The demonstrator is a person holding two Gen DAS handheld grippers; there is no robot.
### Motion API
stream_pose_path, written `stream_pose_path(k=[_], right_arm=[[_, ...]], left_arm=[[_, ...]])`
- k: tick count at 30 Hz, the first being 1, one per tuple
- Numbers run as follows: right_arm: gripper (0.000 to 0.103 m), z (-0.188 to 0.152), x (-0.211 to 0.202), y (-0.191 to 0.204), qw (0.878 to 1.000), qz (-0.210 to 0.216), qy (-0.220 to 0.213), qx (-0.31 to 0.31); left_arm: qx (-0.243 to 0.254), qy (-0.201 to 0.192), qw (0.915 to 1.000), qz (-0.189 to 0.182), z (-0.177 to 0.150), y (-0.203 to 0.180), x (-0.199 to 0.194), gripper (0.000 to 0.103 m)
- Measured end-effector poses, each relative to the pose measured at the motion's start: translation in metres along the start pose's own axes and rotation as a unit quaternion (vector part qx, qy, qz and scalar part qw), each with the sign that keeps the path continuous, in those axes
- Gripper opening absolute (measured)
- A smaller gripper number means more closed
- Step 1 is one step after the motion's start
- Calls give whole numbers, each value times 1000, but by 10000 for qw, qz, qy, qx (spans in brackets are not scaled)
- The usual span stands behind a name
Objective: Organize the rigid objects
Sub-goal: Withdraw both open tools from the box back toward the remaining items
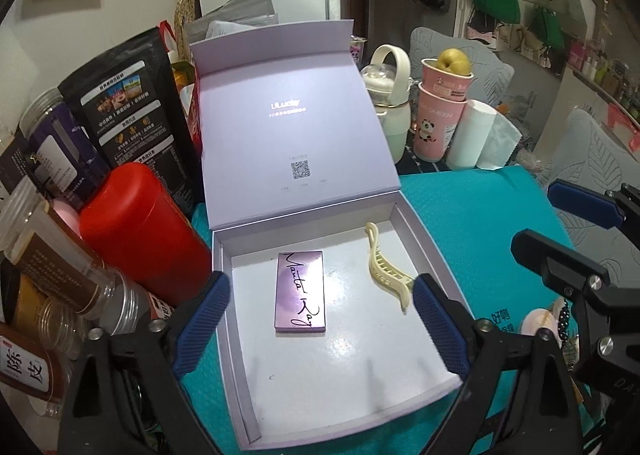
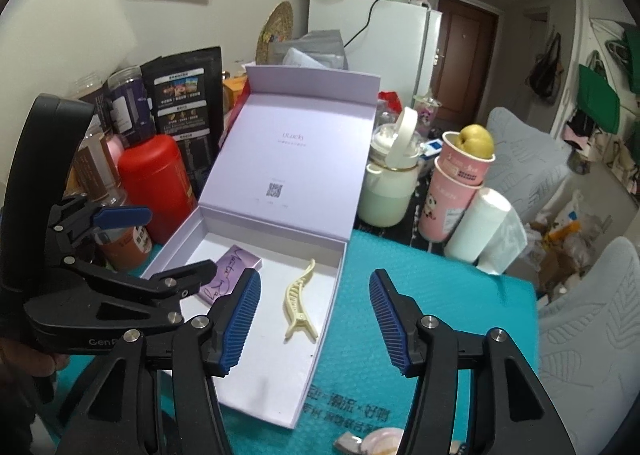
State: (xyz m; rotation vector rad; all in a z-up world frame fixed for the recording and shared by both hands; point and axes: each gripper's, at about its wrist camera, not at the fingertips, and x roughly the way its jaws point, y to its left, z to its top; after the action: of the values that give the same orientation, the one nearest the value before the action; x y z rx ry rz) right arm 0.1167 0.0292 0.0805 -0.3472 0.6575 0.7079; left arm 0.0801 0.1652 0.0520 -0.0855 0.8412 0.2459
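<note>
**Both grippers empty above open lilac box, two items inside**

Pale lilac cardboard gift box [image 1: 430,251] sits on the teal textured mat [image 1: 472,215], hinged lid standing up at frame centre, white floor exposed. Inside: flat rectangular purple palette case with black script lettering [image 1: 301,291], lying flat left of centre; cream plastic hair claw clip [image 1: 386,269] lying to its right, near the right wall, apart from the case.

Left gripper [image 1: 322,329], lower centre of left wrist view: blue ribbed pads spread wide, straddling the box floor, nothing between them, no contact with case or clip. Right gripper [image 2: 314,321], lower centre of right wrist view: pads partway apart, empty, left pad over the box's right edge, right pad over mat.

In right wrist view the left gripper's black body shows at left edge, partly covering the case.

Clutter behind the box: red cylindrical canister [image 1: 140,231] at left, black printed pouch [image 1: 128,103] upper left, stacked pink paper cups with a yellow-green fruit on top [image 1: 442,111] upper right, white paper roll [image 1: 470,135] beside them.
</note>
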Motion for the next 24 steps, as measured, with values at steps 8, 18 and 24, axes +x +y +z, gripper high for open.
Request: stream_pose_path(k=[8, 18, 24], right_arm=[[61, -10, -38, -5, 9996, -166, -198, 84], [64, -36, -84, -8, 9987, -333, -350, 179], [64, -55, -107, -8, 9978, -455, -386, 272]], left_arm=[[124, -267, 9995, -83, -10, -14, -35, 100], [313, -460, 9980, -316, -33, -35, -71, 100], [464, -518, 9963, -507, -51, -50, -86, 100]])
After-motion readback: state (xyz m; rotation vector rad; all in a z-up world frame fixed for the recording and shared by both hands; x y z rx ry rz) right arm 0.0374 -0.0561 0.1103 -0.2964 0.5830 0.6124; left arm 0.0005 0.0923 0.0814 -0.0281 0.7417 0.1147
